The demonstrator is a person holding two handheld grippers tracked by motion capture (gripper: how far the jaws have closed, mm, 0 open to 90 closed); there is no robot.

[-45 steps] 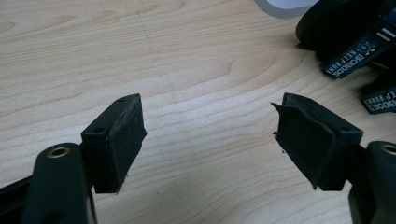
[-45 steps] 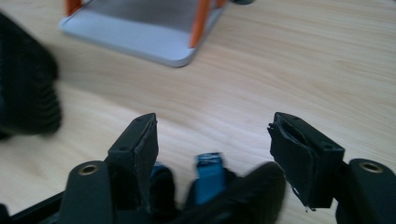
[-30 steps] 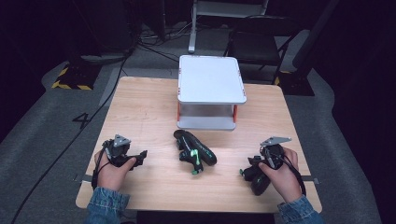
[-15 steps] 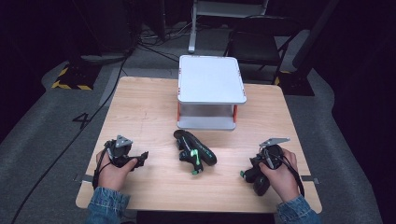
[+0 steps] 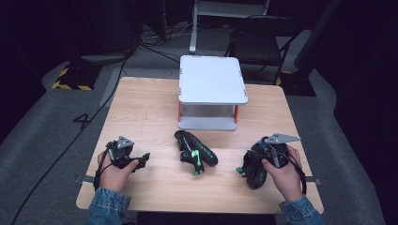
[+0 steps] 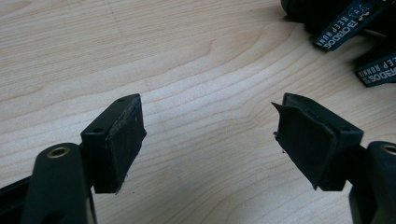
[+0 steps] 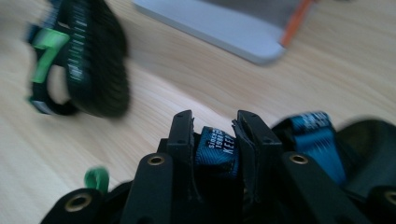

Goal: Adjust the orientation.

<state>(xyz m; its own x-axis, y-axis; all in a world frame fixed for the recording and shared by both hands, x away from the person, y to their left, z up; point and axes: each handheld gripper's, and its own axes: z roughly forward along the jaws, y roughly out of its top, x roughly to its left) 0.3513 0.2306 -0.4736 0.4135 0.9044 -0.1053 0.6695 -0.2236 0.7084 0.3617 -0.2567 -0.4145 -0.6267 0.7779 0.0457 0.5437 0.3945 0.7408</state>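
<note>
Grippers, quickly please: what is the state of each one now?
Left gripper: open, nothing between its jaws.
Right gripper: jaws have just been closing, now shut on the blue strap of a black sandal.

Two black sandals are on the wooden table (image 5: 141, 112): one sandal with green trim (image 5: 195, 152) lies near the middle, and a second sandal with blue straps (image 5: 253, 169) sits at the near right. One white two-tier shelf stand (image 5: 211, 79) stands at the far centre of the table, on orange legs. Two hand-held grippers are present, the left gripper (image 5: 143, 158) at the near left and the right gripper (image 5: 240, 169) at the near right. One dark chair (image 5: 256, 44) stands beyond the far edge.
</note>
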